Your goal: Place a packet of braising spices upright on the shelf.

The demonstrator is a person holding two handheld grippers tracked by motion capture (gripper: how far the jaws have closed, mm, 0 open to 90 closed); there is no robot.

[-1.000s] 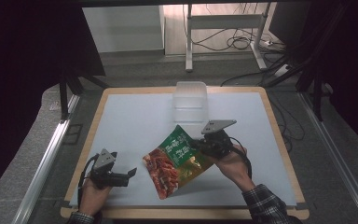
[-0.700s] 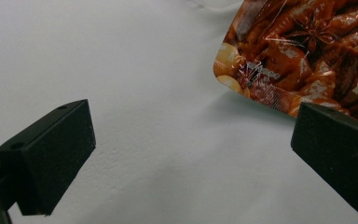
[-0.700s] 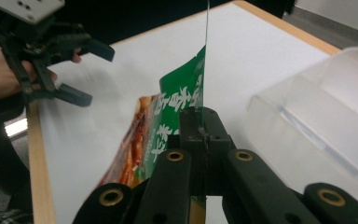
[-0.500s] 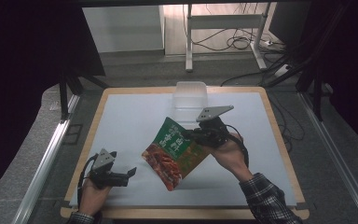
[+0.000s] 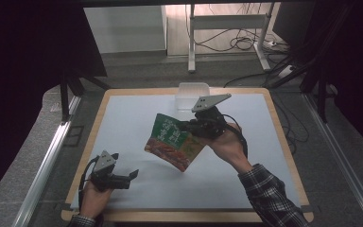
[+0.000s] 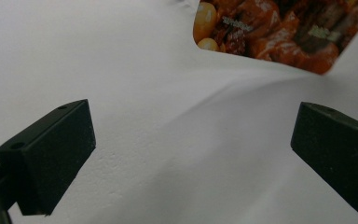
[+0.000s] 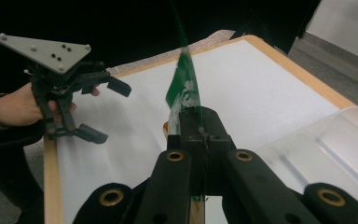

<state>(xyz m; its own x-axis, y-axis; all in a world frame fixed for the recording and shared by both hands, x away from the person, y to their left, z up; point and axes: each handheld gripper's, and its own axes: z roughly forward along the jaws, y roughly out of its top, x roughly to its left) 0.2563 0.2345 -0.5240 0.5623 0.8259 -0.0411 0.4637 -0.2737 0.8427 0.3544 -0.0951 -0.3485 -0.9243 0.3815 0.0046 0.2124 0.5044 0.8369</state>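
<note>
While the right gripper [image 5: 189,126] is clamped shut on the top edge of the food pouch [image 5: 172,141], the pouch is held clear of the white mat [image 5: 123,123], tilted, lower corner pointing down toward the mat's middle. In the right gripper view the jaws are seen fully closed on the pouch edge [image 7: 182,88], which is viewed edge-on as a thin green strip.

The left gripper [image 5: 125,178] is rested low at the near-left of the mat, jaws spread wide, nothing between them. In the left gripper view the pouch's printed lower part [image 6: 279,32] is seen ahead and above, well apart from both pads.

A clear plastic container [image 5: 192,94] is sat at the far edge of the mat, just beyond the right gripper; its rim [image 7: 335,144] is also seen close by in the right gripper view.

Step judged: transport phase. The pouch has been lifted and is being carried, most likely toward the container, though that destination is inferred from proximity only.

Next move, if the container is the target:
- pouch to be brought over the container opening, lower corner first
- tilt to be corrected so the bag clears the near rim
- jaws to be opened only once the pouch is supported inside

No role is apparent for the left gripper yet; steadying the container could be needed, since it looks light.
</note>
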